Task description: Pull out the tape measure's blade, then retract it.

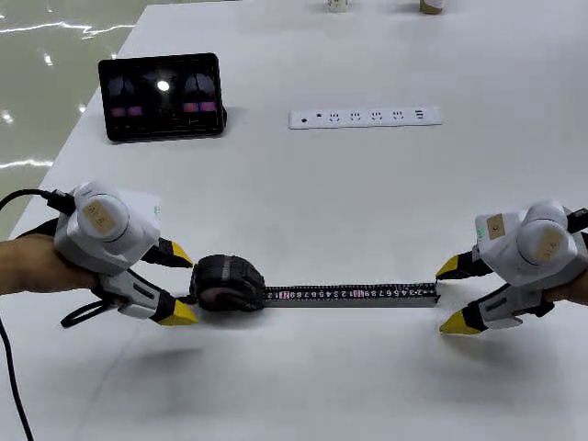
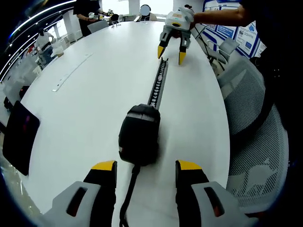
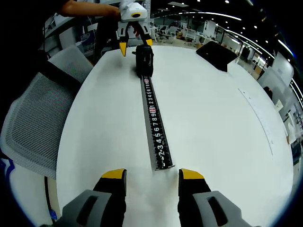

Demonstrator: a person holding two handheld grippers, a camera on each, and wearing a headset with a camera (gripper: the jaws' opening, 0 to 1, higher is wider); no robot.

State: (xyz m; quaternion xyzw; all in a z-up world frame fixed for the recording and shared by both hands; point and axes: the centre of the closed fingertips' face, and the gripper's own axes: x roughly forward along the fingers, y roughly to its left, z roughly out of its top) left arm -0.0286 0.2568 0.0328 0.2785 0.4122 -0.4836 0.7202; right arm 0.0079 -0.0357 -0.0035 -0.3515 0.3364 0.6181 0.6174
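Observation:
A black tape measure case (image 1: 227,282) lies on the white table, its dark blade (image 1: 354,294) drawn out flat to the right. My left gripper (image 1: 182,283) stands open just left of the case (image 2: 139,134), apart from it; the case's wrist strap (image 2: 129,196) runs back between the jaws. My right gripper (image 1: 453,294) stands open just right of the blade's hooked end (image 3: 163,166), not holding it. The blade (image 3: 153,115) runs straight from the right gripper (image 3: 152,174) to the case (image 3: 143,60). The right gripper (image 2: 170,53) shows far off in the left gripper view, the left gripper (image 3: 134,46) in the right one.
A dark tablet (image 1: 163,95) stands at the back left of the table (image 1: 367,202) and a white power strip (image 1: 365,117) lies at the back middle. A mesh chair (image 2: 258,123) stands beside the table's near edge. People sit at the far end.

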